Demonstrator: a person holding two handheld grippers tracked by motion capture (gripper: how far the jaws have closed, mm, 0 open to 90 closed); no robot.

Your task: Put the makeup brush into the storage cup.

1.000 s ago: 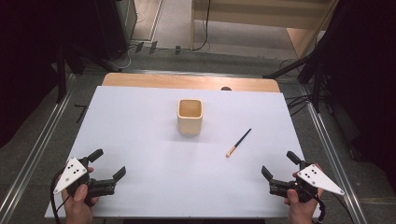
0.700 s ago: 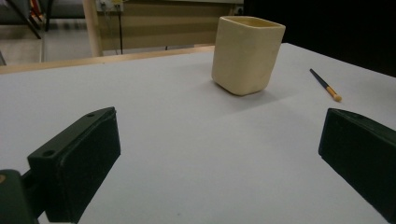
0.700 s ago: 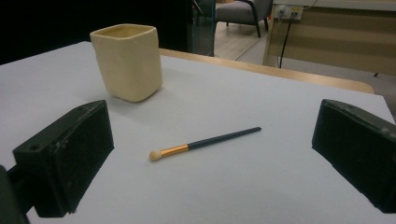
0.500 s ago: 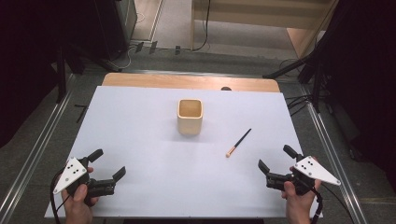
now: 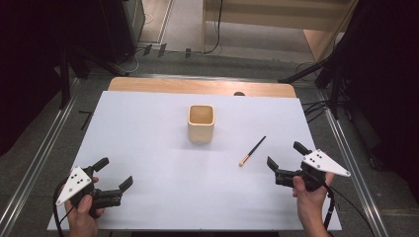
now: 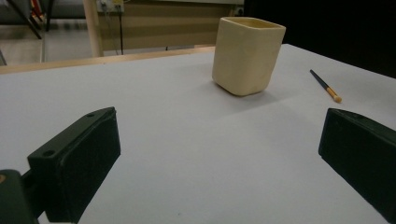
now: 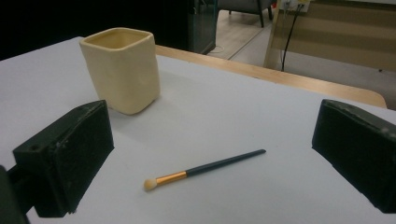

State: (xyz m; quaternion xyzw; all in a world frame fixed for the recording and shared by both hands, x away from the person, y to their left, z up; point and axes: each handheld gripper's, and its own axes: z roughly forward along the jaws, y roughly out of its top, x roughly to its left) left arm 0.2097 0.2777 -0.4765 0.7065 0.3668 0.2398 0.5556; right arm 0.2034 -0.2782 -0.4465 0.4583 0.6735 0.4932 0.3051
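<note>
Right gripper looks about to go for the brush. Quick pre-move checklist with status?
1. Right gripper open: ok, its jaws stand wide apart in the right gripper view.
2. Brush free to grab: ok, it lies flat on the table, touching nothing.
3. Brush lined up between the jaws: ok, it lies ahead between them in the right gripper view.
4. Cup upright, opening up: ok.
5. Cup empty: cannot tell, its bottom is hidden.
6. Left gripper out of the way: ok, open at the near left corner, far from brush and cup.
</note>
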